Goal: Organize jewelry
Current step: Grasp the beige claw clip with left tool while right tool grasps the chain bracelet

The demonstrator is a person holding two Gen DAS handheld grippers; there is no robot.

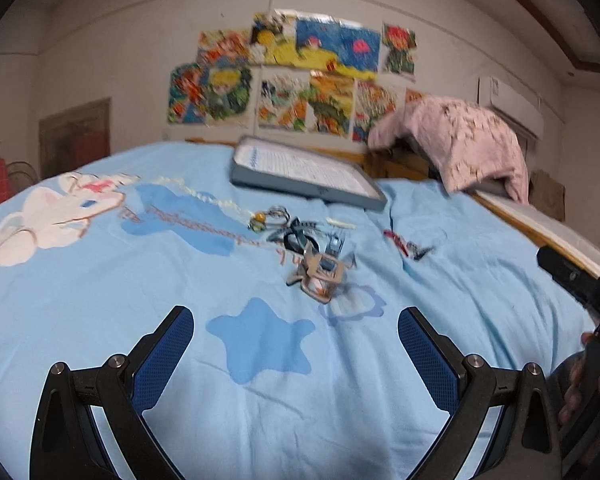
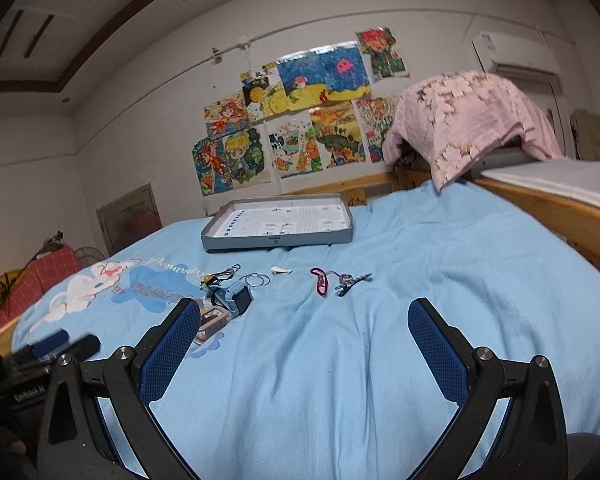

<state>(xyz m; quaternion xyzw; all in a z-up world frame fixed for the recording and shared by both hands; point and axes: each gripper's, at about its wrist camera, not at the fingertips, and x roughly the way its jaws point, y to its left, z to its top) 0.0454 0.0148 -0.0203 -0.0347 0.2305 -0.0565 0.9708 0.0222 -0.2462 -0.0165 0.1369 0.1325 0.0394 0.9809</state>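
Your jewelry (image 2: 260,284) lies scattered mid-bed on the blue sheet (image 2: 380,360): rings (image 2: 255,279), a red cord (image 2: 320,280), a watch (image 2: 236,300), with the grey tray (image 2: 278,240) just beyond it. Both your left tongs (image 1: 296,336) and right tongs (image 2: 304,328) hover short of the pieces, spread wide and holding nothing

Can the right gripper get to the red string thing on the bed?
Probably yes. The right gripper has its jaws wide open and empty, and only bare blue bedsheet lies between it and the red cord straight ahead.
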